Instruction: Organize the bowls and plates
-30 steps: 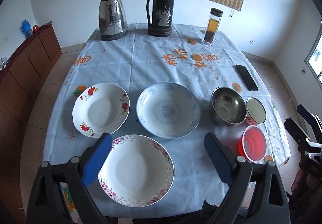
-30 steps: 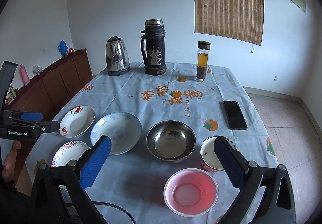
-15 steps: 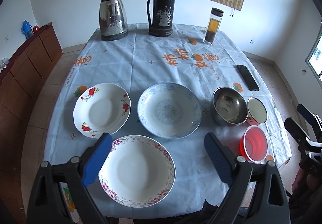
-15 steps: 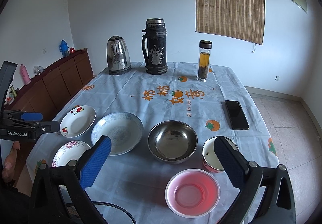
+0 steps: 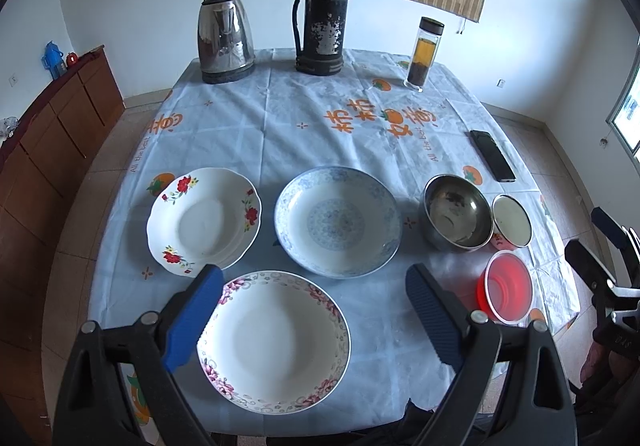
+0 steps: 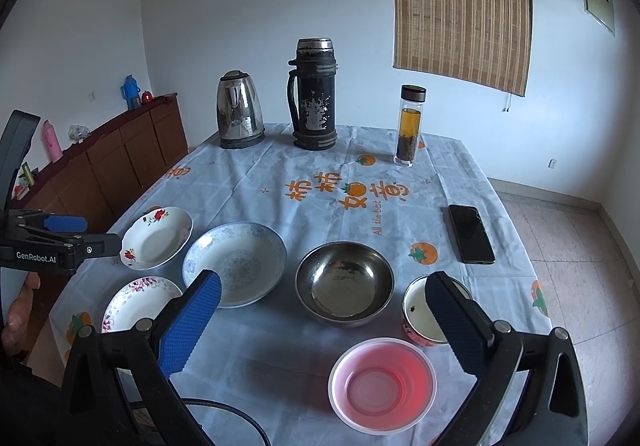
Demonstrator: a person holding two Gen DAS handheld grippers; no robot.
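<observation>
White walls, a bamboo blind and a wooden sideboard frame a tabletop (image 5: 280, 125) under a pale blue cloth printed with orange fruit. Along its near half lie the dishes to be sorted, every one of them separate and none stacked.

On the left are three plates. A pink-rimmed plate (image 5: 274, 342) sits closest to the near edge. A red-flowered plate (image 5: 204, 221) lies behind it to the left, and a blue-patterned plate (image 5: 338, 232) behind it to the right. To the right are three bowls. A steel bowl (image 6: 345, 283) sits just beside a small enamel bowl (image 6: 420, 316), so close that they may touch. A pink plastic bowl (image 6: 382, 385) rests in front of them, close to the near edge.

Left tool (image 5: 314, 320) hovers above the pink-rimmed plate with its blue pads spread wide, holding nothing. Right tool (image 6: 320, 322) hangs over the bowls, likewise spread wide and empty, with the pink plastic bowl low between its fingers in the view.

Judging by this layout, the organizing has not started: no plate rests on another and no bowl is nested. All the gathering is left, probably plates into one stack and bowls into another.

Farther back stand an electric kettle (image 5: 226, 37), a worn black thermos (image 5: 322, 17) and a glass tea bottle (image 5: 424, 53), with a dark phone (image 5: 492, 154) toward the right edge.
</observation>
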